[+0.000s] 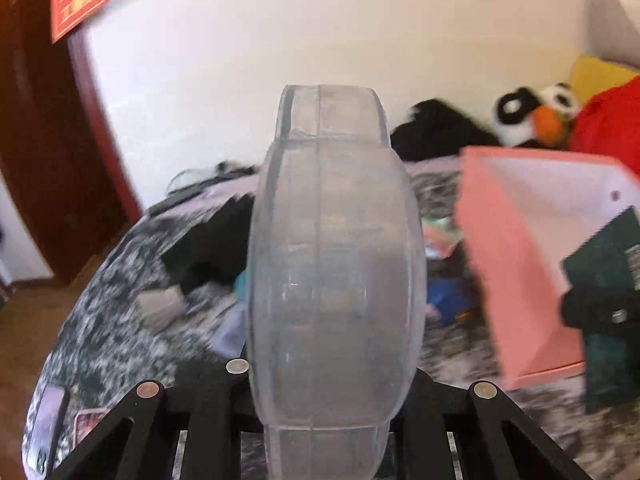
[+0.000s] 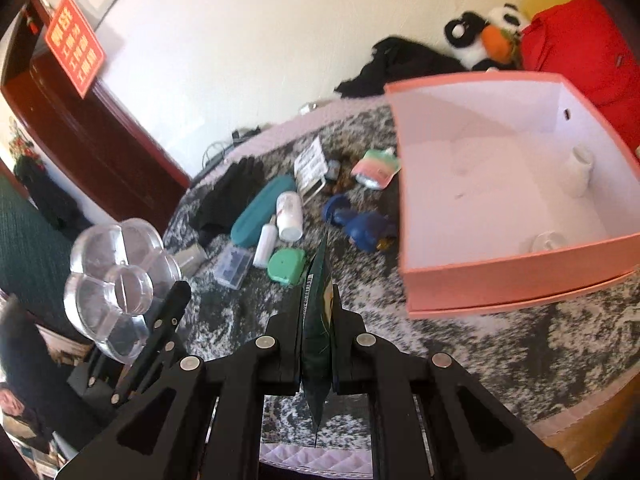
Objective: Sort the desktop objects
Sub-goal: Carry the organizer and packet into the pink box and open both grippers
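My left gripper [image 1: 334,376] is shut on a clear flower-shaped plastic tray [image 1: 334,248], seen edge-on and filling the middle of the left wrist view; it also shows in the right wrist view [image 2: 116,276], held up at the left. My right gripper [image 2: 316,320] is shut on a flat dark green packet [image 2: 318,340], held upright above the patterned bedcover [image 2: 500,356]. An open pink box [image 2: 508,280] with a white inside stands to the right, with two small white containers [image 2: 580,172] in it. The box [image 1: 504,264] and the green packet [image 1: 608,300] show in the left wrist view.
Loose items lie left of the box: a teal case [image 2: 260,212], white bottles [image 2: 289,212], a green round case [image 2: 286,266], a clear small box [image 2: 234,266], black gloves [image 2: 230,196], a blue toy [image 2: 366,228], a pastel pouch [image 2: 376,168]. Plush panda [image 2: 486,36] and red cloth lie behind.
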